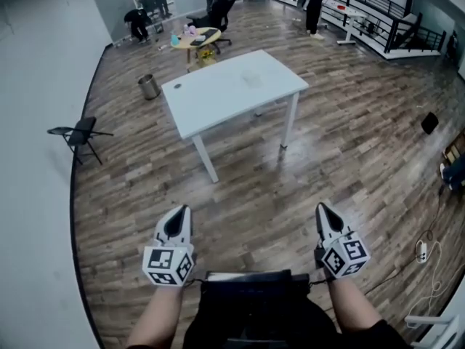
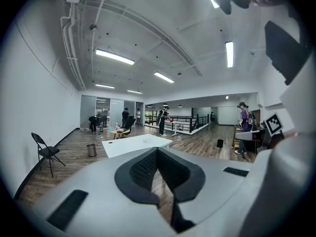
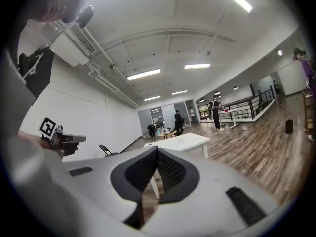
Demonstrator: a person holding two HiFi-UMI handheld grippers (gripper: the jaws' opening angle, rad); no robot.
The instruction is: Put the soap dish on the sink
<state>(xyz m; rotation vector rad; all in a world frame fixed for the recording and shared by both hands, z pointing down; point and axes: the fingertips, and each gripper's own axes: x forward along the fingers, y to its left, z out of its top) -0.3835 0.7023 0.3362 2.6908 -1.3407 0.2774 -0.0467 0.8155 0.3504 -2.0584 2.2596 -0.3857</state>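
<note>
I hold both grippers over the wooden floor [image 1: 254, 195]. The left gripper [image 1: 183, 210] has its fingers closed tip to tip, with nothing between them, and the right gripper [image 1: 320, 208] is the same, closed and empty. Ahead of both fingertips, well apart from them, stands a white table [image 1: 232, 89]. Where the soap dish and the sink are I cannot tell; no view shows them.

White table [image 1: 232, 86], metal bin [image 1: 149, 86], folding chair [image 1: 81, 133] — round table [image 1: 197, 36], seemingly cluttered
</note>
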